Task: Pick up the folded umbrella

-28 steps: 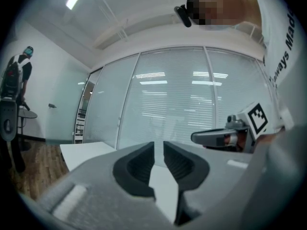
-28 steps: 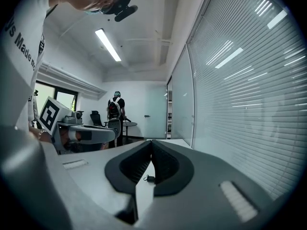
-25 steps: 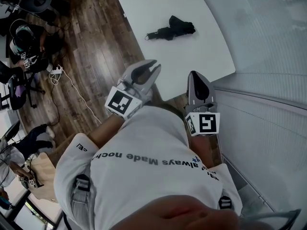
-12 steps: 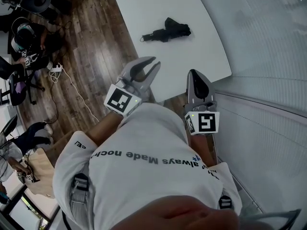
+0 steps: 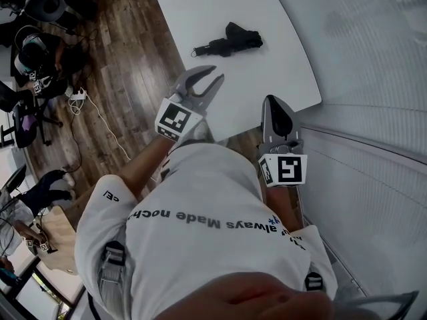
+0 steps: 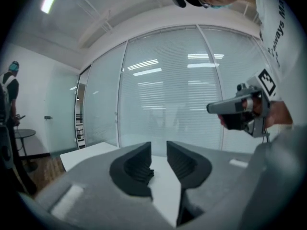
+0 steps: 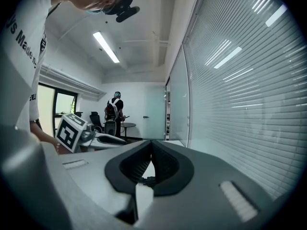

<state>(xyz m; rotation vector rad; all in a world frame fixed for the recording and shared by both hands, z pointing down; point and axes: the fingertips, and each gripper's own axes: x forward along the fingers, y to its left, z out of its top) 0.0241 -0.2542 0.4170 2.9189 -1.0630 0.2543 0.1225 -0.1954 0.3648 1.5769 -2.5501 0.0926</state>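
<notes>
Lying on the white table [image 5: 200, 5], the folded black umbrella [image 5: 227, 41] sits well ahead of both claws, untouched. The left claw [image 5: 217, 74] hovers by the table's near edge, its jaws opening with nothing between them. The right claw [image 5: 275, 102] is pressed together, empty.

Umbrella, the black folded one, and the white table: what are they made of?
The folded black umbrella looks like soft, matte fabric, since it bunches in crumpled folds. The white table looks hard and smooth, perhaps laminate or painted board; its flat top has a faint sheen.
</notes>
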